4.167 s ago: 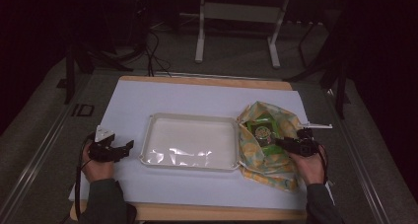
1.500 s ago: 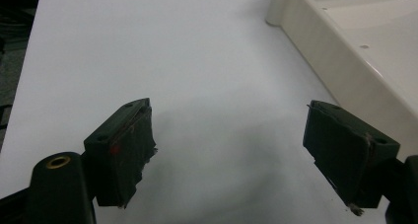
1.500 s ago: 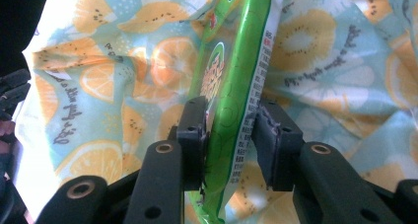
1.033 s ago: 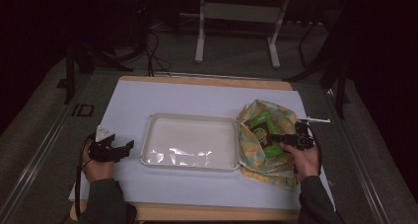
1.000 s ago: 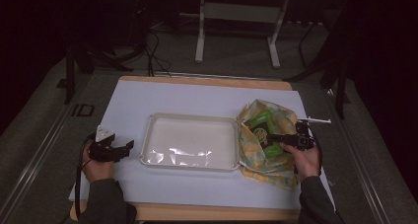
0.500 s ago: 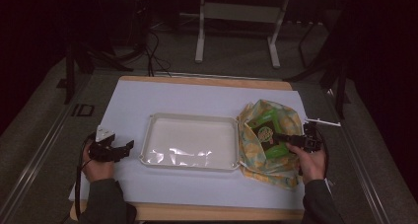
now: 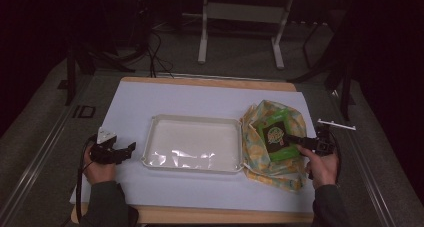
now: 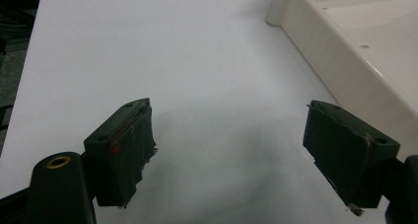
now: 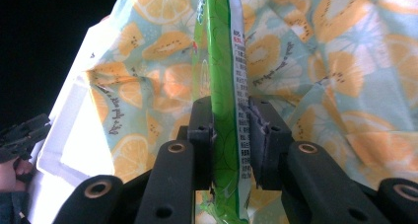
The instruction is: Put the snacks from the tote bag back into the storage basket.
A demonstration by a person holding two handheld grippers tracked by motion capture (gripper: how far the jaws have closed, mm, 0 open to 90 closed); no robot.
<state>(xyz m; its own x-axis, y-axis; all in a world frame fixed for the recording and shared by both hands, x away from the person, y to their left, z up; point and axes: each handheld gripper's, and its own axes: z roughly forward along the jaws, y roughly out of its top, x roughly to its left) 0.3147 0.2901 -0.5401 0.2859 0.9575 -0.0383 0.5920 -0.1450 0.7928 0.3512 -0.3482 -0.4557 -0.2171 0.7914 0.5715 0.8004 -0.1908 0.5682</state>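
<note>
My right gripper [image 7: 295, 138] has its jaws squeezed tight on the edge of a green packet [image 7: 276, 138]. In the right gripper view the green packet [image 9: 223, 91] stands thin and tall between the two black pads, and both pads press on it. The packet sits over a cloth bag with orange slices [image 7: 272, 159] printed on it, at the right end of the white mat [image 7: 175, 99]. The bag's left edge touches the right rim of the cream tray [image 7: 150, 137].

My left gripper [image 7: 120, 152] rests on the mat just left of the tray. Its jaws are wide open and hold nothing. In the left gripper view the tray's wall [image 8: 325, 56] runs past the right jaw, close but not touching. There is lots of bare mat behind the tray and in front of my left gripper.
</note>
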